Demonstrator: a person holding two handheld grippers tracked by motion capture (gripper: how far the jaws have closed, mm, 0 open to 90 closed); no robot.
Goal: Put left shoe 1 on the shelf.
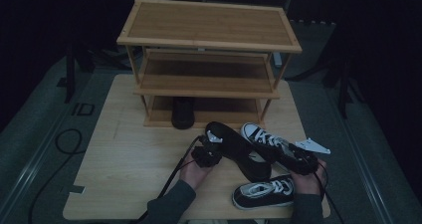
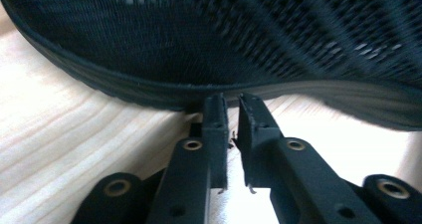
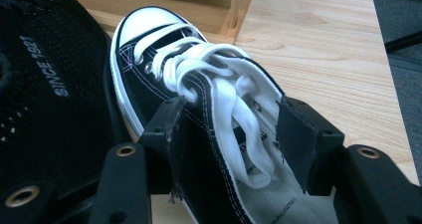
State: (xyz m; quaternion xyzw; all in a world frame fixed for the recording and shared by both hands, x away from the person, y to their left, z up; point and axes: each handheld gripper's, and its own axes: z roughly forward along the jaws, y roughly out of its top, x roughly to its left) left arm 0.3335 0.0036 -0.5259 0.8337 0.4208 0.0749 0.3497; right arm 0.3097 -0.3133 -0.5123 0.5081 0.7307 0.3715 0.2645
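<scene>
- Between the jaws of the right gripper (image 3: 234, 149), the collar and laced throat of a black-and-white sneaker (image 3: 199, 109) are straddled; the sneaker is judged to be grasped, though pad contact on the far side cannot be told for certain.
- Just ahead of the left gripper (image 2: 231, 129), whose jaws stand slightly parted with nothing between them, the edge of a black mesh shoe (image 2: 209, 40) is seen lying on the tabletop (image 2: 74, 134); the shoe is judged released there.
- From the high view, the left gripper (image 1: 206, 154) is placed at the heel end of the black mesh shoe (image 1: 239, 152), and the right gripper (image 1: 301, 162) at the sneaker (image 1: 263, 139) beside it.
- A second sneaker (image 1: 263, 194) is left near the front edge of the tabletop (image 1: 124, 174), apparently awaiting its turn.
- Behind the shoes, a three-tier wooden rack (image 1: 209, 40) is set, with a dark shoe (image 1: 182, 113) already on its lowest shelf; the rack is judged to be where the pairs are meant to go.
</scene>
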